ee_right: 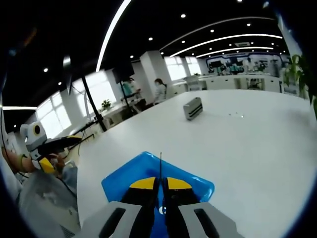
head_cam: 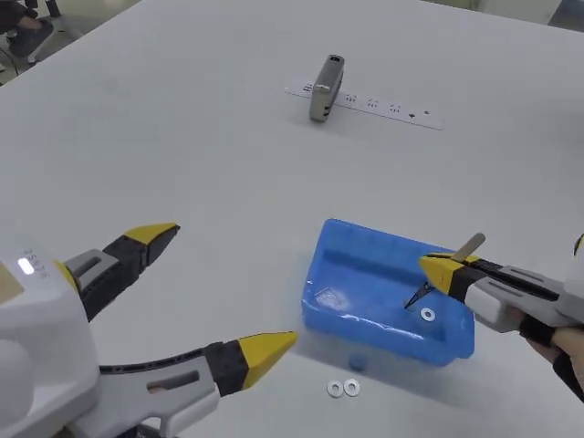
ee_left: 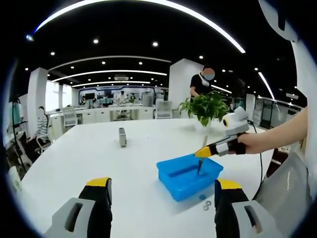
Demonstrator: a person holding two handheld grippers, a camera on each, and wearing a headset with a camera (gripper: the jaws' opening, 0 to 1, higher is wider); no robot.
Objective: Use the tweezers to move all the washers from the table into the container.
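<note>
Blue plastic formed the container (head_cam: 365, 265) that we saw on the white table (head_cam: 182, 137) in the head view, with one washer (head_cam: 428, 315) lying inside it and two washers (head_cam: 343, 389) on the table just beside its near wall. The left gripper (head_cam: 219, 290) hung off to the side with its jaws spread wide and nothing between them. The right gripper (head_cam: 433, 265) was clamped on the tweezers (head_cam: 419, 293), whose tips pointed down into the container near the washer. A grey block (head_cam: 326, 87) stood on a power strip (head_cam: 383, 106) farther off. In the left gripper view, we saw the left gripper's (ee_left: 163, 193) spread jaws framing the container (ee_left: 173, 181), and the right gripper (ee_left: 204, 151) held the tweezers (ee_left: 199, 166) over it. In the right gripper view, the right gripper's (ee_right: 159, 184) jaws were pressed together on the thin tweezers (ee_right: 160, 166), which reached out over the container (ee_right: 121, 181).
</note>
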